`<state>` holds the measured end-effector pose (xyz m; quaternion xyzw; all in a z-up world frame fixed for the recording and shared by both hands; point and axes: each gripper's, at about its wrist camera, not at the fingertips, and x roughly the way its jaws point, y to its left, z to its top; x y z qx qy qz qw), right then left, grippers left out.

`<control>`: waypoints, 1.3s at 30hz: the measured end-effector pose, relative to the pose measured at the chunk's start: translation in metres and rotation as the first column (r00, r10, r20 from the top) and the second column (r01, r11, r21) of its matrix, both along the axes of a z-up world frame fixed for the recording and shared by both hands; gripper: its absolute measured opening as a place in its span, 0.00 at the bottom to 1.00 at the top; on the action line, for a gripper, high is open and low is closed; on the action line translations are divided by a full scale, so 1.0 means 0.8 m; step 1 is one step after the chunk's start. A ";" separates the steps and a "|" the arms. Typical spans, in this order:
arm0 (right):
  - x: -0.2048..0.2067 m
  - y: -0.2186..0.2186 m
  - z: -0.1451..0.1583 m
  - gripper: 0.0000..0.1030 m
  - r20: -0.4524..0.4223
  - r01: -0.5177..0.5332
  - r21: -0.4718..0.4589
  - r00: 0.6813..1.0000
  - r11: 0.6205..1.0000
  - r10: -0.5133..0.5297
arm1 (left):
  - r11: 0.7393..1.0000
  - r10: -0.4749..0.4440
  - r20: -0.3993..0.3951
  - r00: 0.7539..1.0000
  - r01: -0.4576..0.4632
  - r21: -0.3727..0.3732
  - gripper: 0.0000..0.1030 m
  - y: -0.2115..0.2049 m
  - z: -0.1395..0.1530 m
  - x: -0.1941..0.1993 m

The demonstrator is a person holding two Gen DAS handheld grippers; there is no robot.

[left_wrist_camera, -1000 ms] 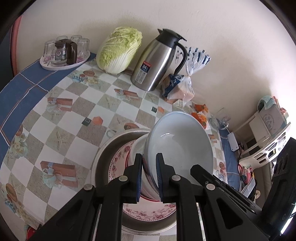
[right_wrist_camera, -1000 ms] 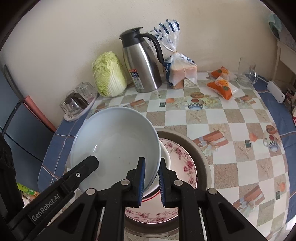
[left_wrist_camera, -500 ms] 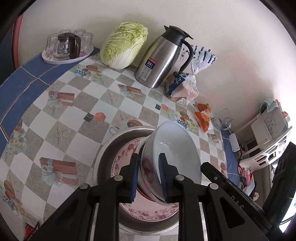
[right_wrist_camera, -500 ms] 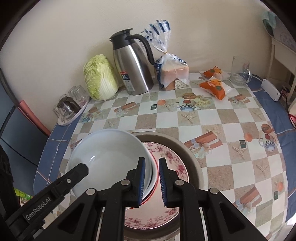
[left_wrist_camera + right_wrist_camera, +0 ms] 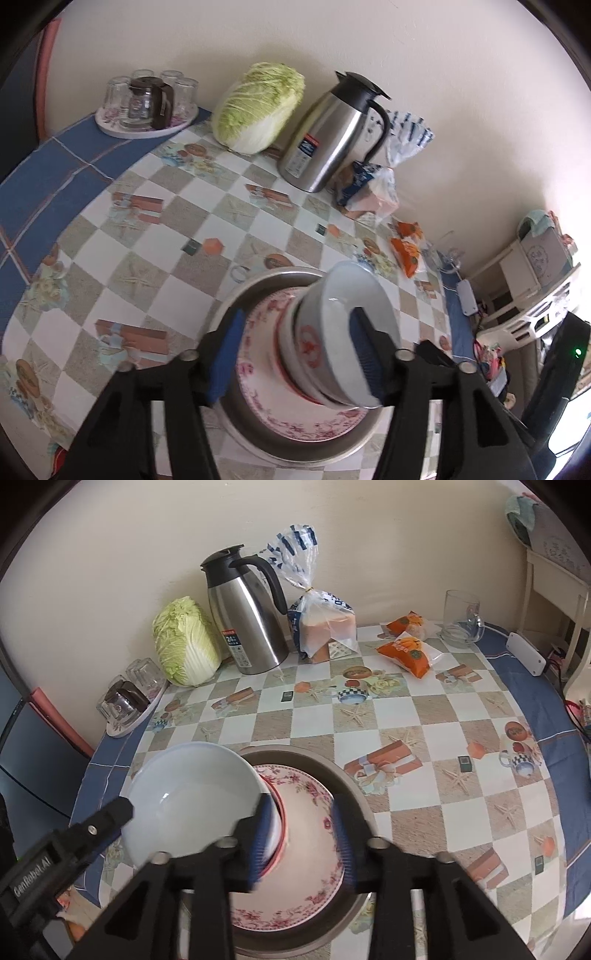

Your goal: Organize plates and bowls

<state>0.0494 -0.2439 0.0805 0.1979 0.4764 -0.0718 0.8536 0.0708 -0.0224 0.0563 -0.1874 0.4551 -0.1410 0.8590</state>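
The desk, round under a checkered cloth with a blue border, carries a wide metal basin near its front edge. Inside the basin lies a floral plate, and on the plate sit stacked bowls, the top one a pale white bowl nested in a bowl with a red rim and emblem. Against the wall stand a steel thermos jug, a napa cabbage and a bagged bread loaf. The left gripper has its fingers spread wide on either side of the bowls. The right gripper likewise has its fingers parted, beside the white bowl's rim, holding nothing.
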 end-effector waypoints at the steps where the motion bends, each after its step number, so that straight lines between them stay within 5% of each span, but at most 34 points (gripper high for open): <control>1: -0.003 -0.002 0.001 0.58 0.003 0.004 -0.003 1.000 1.000 -0.004 | 1.000 0.009 0.002 1.000 -0.009 0.009 0.70 0.003 0.000 -0.001; 6: -0.022 -0.010 0.001 0.73 0.017 0.016 -0.006 1.000 1.000 -0.016 | 0.996 0.021 0.026 0.999 -0.023 0.087 0.89 0.012 -0.002 -0.012; 11: -0.038 -0.008 -0.015 0.85 -0.010 0.010 -0.022 1.000 1.000 -0.011 | 0.977 0.003 0.042 0.999 -0.012 0.214 0.95 0.014 -0.009 -0.024; 16: -0.049 -0.003 -0.026 0.99 -0.030 -0.006 -0.031 1.000 0.999 0.006 | 0.976 -0.005 0.018 1.000 0.001 0.217 0.95 0.027 -0.025 -0.031; 25: -0.059 0.009 -0.030 1.00 -0.036 -0.040 -0.064 0.999 0.997 0.038 | 0.960 -0.037 0.008 0.999 0.033 0.278 0.95 0.033 -0.041 -0.033; 39: -0.060 0.013 -0.041 1.00 -0.079 -0.067 -0.082 0.995 0.994 0.061 | 0.898 -0.119 0.051 0.992 0.085 0.432 0.95 0.010 -0.047 -0.041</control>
